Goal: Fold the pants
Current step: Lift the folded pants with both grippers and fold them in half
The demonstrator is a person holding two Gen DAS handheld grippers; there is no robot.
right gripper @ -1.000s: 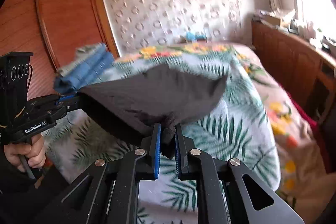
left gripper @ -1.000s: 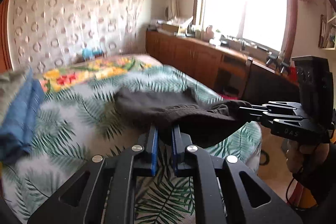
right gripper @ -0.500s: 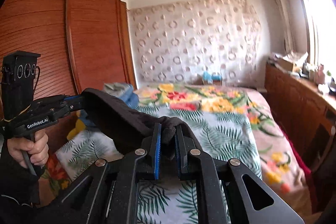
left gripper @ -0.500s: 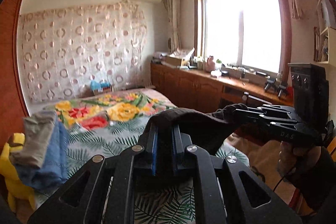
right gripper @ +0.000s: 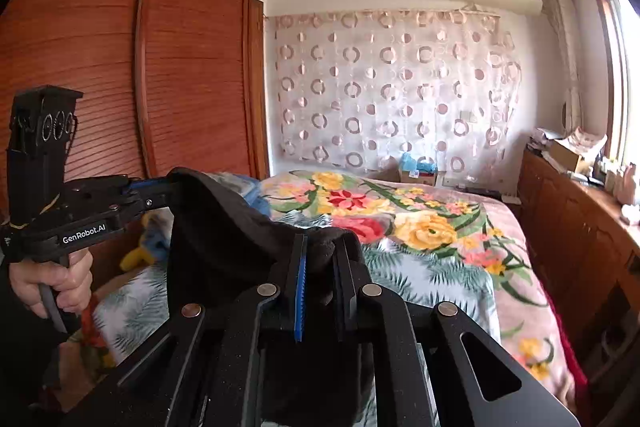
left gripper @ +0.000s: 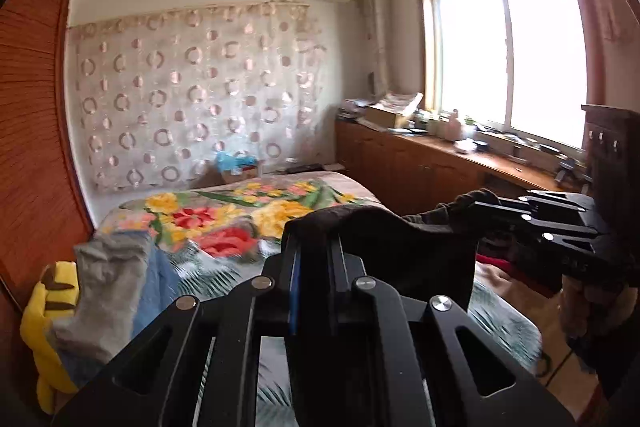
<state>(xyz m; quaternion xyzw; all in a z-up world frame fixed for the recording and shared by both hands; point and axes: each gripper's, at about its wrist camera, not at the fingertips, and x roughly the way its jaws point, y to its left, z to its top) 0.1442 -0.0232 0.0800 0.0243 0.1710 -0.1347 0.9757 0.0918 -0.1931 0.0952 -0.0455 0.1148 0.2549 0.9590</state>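
Note:
The dark brown pants hang in the air between my two grippers, above the bed. My left gripper is shut on one edge of the pants; it also shows at the left of the right wrist view. My right gripper is shut on the other edge of the pants; it shows at the right of the left wrist view. The cloth sags between the two grips. Its lower part is hidden behind the gripper bodies.
The bed with a leaf and flower cover lies below. A pile of grey and blue clothes and a yellow plush toy sit at its left side. A wooden wardrobe stands left, a wooden counter under the window right.
Both grippers have risen with the pants, lifting the cloth off the bed. The views have tilted up from the bed surface toward the far wall and ceiling.

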